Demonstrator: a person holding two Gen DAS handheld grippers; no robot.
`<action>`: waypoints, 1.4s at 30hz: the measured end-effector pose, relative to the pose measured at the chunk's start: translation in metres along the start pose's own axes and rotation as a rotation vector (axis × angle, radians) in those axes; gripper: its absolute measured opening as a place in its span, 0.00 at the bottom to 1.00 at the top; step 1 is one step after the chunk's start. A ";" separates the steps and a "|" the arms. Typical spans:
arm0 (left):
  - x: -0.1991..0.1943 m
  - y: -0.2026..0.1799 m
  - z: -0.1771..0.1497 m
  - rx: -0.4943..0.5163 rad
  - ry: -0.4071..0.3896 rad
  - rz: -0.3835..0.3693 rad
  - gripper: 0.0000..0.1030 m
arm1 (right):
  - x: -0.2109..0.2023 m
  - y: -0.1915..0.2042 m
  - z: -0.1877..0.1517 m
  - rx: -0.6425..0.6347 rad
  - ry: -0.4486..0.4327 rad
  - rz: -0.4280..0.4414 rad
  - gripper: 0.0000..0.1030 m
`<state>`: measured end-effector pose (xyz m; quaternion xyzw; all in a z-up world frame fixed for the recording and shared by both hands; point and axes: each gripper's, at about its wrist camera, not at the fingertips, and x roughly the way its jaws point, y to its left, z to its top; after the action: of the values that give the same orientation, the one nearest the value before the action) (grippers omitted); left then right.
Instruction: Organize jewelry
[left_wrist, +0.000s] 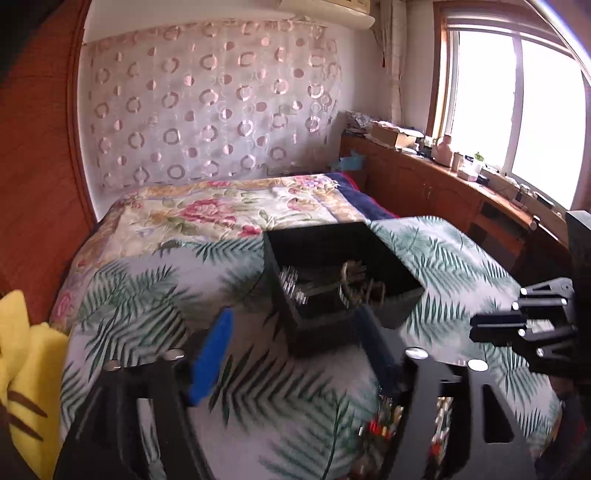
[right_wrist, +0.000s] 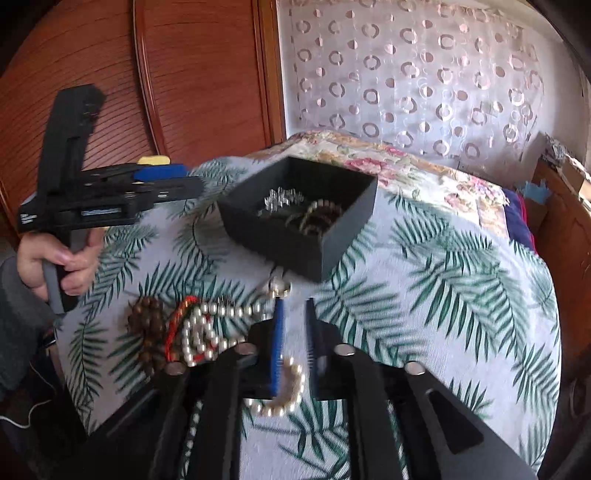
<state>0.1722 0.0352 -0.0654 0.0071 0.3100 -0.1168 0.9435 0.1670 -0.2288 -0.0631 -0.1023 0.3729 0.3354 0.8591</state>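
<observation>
**Fingers at the pearls, box partly filled**

Right gripper (right_wrist: 293, 350) has its fingers narrowly apart around the pearl necklace (right_wrist: 210, 332), not visibly pinching it. Beside it on the fern-print cover (right_wrist: 424, 295) lie the wooden bead bracelet (right_wrist: 147, 332) and a red cord (right_wrist: 177, 325). My black box (right_wrist: 295, 218) already holds a crystal piece and dark beads. Left gripper (left_wrist: 295, 347) is spread wide, empty

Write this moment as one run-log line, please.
left gripper: open, empty | right gripper: over white pearl necklace, grip unclear | black square box: holds some jewelry | brown wooden bead bracelet: on bedspread
</observation>
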 end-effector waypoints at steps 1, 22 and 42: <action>-0.005 0.001 -0.005 -0.001 0.001 0.007 0.75 | 0.001 0.000 -0.003 0.001 0.007 0.000 0.22; -0.043 0.013 -0.074 -0.036 0.119 0.011 0.81 | 0.024 0.006 -0.029 -0.056 0.148 -0.051 0.19; -0.025 -0.020 -0.084 0.022 0.221 -0.098 0.23 | -0.070 0.012 0.011 -0.093 -0.135 -0.137 0.08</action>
<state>0.0995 0.0285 -0.1171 0.0150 0.4110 -0.1648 0.8965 0.1313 -0.2500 -0.0050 -0.1444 0.2905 0.2988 0.8975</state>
